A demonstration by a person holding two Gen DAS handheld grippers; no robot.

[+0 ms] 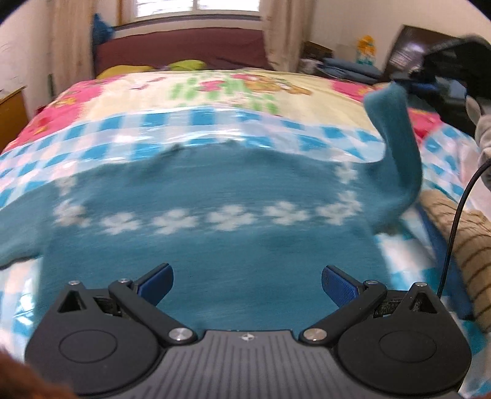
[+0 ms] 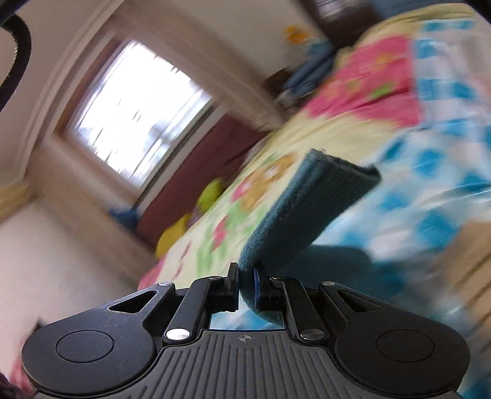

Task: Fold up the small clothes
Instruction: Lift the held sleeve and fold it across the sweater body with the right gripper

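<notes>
Teal sweater [image 1: 214,245] with a band of white flowers: spread flat on the quilt [image 1: 214,98], directly ahead of and beneath the left gripper [image 1: 247,287]. Right sleeve [image 1: 396,147] lifted clear of the quilt, rising up and to the right of the left gripper, cuff at the top.

Right gripper [image 2: 245,284]: clenched on the sleeve [image 2: 307,214]. Both pads pressed against the teal knit; cuff end standing out ahead of the fingers, tilted up to the right. In the left wrist view, right gripper [image 1: 411,81] seen as a dark blurred mass at the far upper right, at the top of the raised sleeve.

Left gripper: released, jaws wide apart, blue pads [image 1: 339,287] clear of the fabric on both sides, nothing between them. Held over the lower body of the sweater; contact with the cloth cannot be told.

Beyond the sweater: quilt in blue-and-white check, then pink and pale yellow print, covering the bed. Yellow-green pillows [image 1: 187,65] at the far end, against a maroon headboard [image 1: 184,46]. Window [image 1: 196,7] above, curtains on either side. To the right of the left gripper: striped tan garment [image 1: 466,251] on the quilt edge, black cable [image 1: 457,221] hanging across it. Folded blue stack [image 1: 349,69] far right, beside the bed. Both views motion-blurred.
</notes>
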